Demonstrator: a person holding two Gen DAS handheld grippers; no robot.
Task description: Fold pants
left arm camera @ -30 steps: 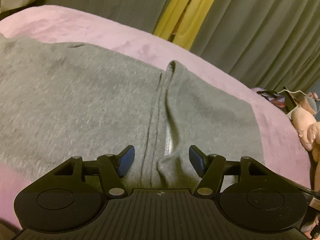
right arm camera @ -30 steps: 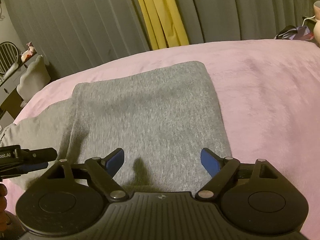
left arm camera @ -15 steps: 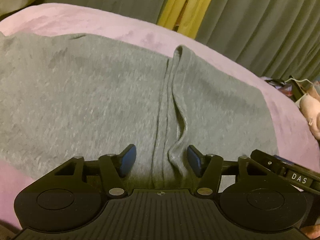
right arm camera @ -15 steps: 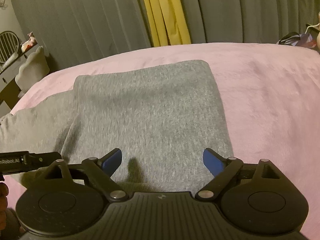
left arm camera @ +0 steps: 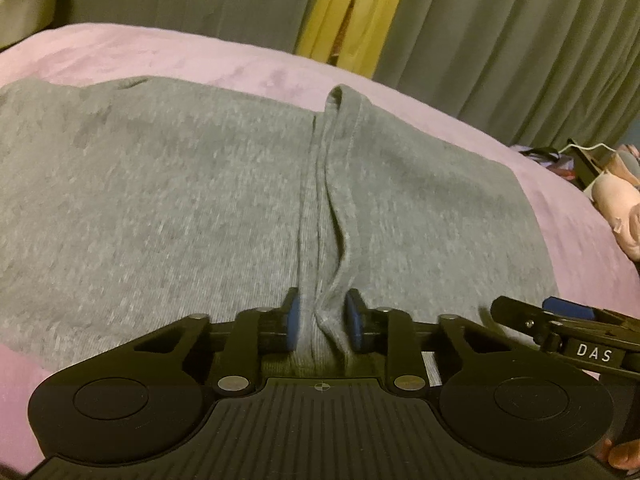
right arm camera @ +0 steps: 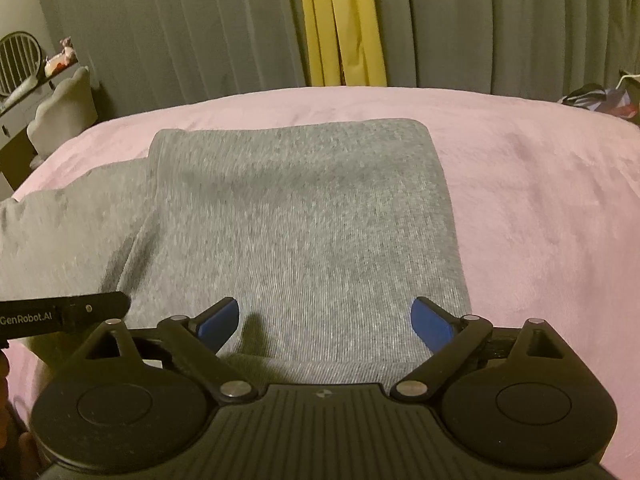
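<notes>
While left tool [left arm camera: 322,322] pinches pants [left arm camera: 200,208], fabric hides pads' inner faces.

Pink blanket [right arm camera: 540,200] fills mid-frame. Grey curtains [right arm camera: 180,32] span the top, yellow curtain [right arm camera: 340,20] at top centre. Pale chair [right arm camera: 64,108] and shelf at left edge. Dim light.

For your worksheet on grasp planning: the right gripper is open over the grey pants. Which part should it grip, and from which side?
Probably the near edge of the pants, approached from the near side. That edge lies just ahead of the open right gripper, while the left gripper is shut on the ridge of gathered cloth along the same edge.
</notes>
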